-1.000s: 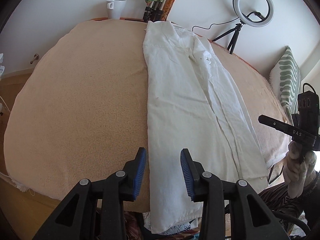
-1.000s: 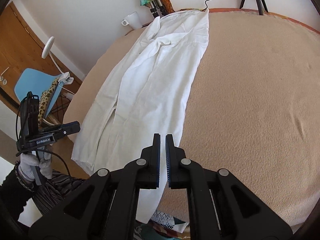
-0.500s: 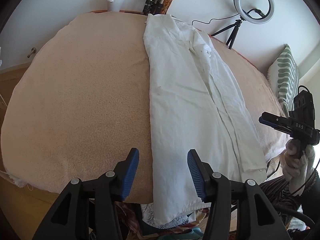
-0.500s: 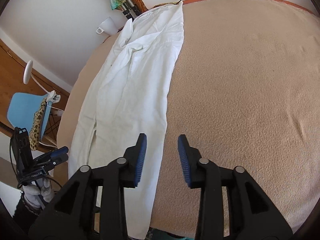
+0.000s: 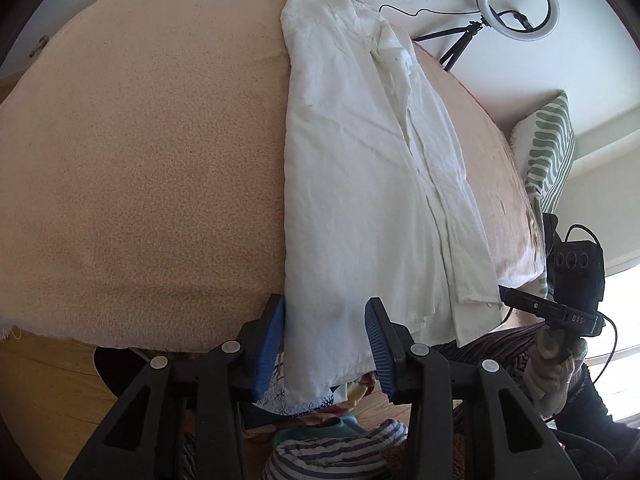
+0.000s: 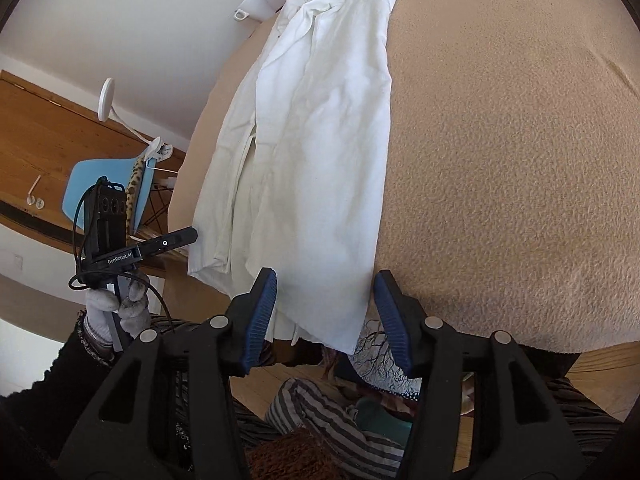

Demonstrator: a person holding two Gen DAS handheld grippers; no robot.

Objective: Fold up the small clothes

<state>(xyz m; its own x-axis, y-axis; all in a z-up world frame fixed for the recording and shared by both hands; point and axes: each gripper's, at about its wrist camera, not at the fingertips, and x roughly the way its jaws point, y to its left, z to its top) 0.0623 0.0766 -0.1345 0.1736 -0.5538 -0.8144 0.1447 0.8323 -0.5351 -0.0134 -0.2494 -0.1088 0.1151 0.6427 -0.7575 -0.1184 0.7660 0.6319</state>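
A long white garment [image 5: 360,184] lies on the tan-covered counter [image 5: 140,160], its near hem between both open tools, the left tool [image 5: 325,344] closing, the right tool [image 6: 325,316] gripping nothing.

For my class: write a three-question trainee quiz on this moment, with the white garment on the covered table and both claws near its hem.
1. True or false: the white garment hangs over the near edge of the table.
2. Which claw is closing: left claw or right claw?
3. Name the round lamp on a tripod behind the table.

Key
1. True.
2. Left; the hem lies between its jaws, not pinched.
3. Ring light.
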